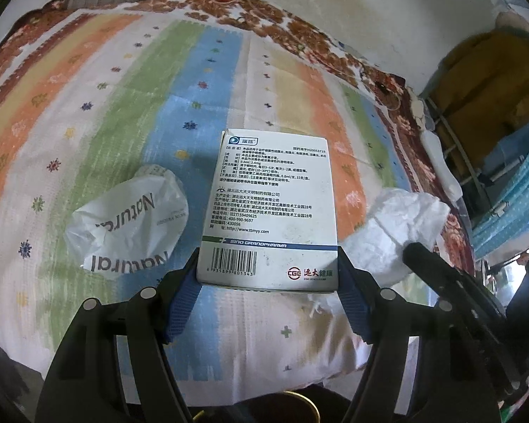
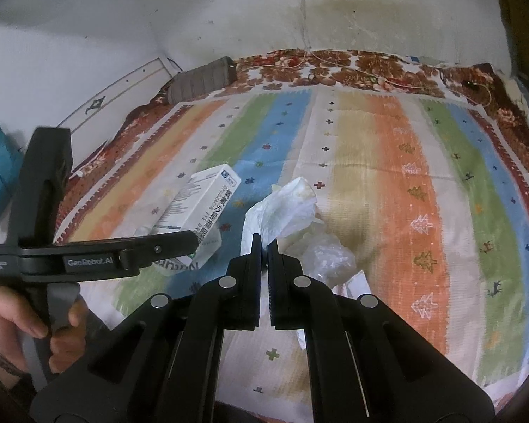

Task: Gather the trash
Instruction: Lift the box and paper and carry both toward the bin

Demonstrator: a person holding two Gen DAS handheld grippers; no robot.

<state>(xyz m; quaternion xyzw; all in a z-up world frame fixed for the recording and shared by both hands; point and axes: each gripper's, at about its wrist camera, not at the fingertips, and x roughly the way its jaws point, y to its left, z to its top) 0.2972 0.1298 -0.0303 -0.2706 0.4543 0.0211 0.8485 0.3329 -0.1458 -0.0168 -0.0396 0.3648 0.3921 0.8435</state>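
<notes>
My left gripper (image 1: pixel 268 264) is shut on a white medicine box (image 1: pixel 269 208), its blue pads pressing the box's two sides; the box is lifted above the striped blanket. In the right wrist view the same box (image 2: pixel 208 194) shows at the left, tilted, past the left gripper's finger. My right gripper (image 2: pixel 264 246) is shut on a crumpled white tissue (image 2: pixel 285 208), which sticks up past its tips. That tissue (image 1: pixel 398 225) also appears at the right of the left wrist view. A crumpled white wrapper printed "Natural" (image 1: pixel 127 225) lies on the blanket left of the box.
A striped blanket (image 2: pixel 388 183) covers a bed with a floral cover at its far edge. A clear plastic wrapper (image 2: pixel 328 257) and white paper (image 2: pixel 356 285) lie under my right gripper. A hand (image 2: pixel 21 320) grips the left tool's handle. A grey pillow (image 2: pixel 201 77) lies by the far wall.
</notes>
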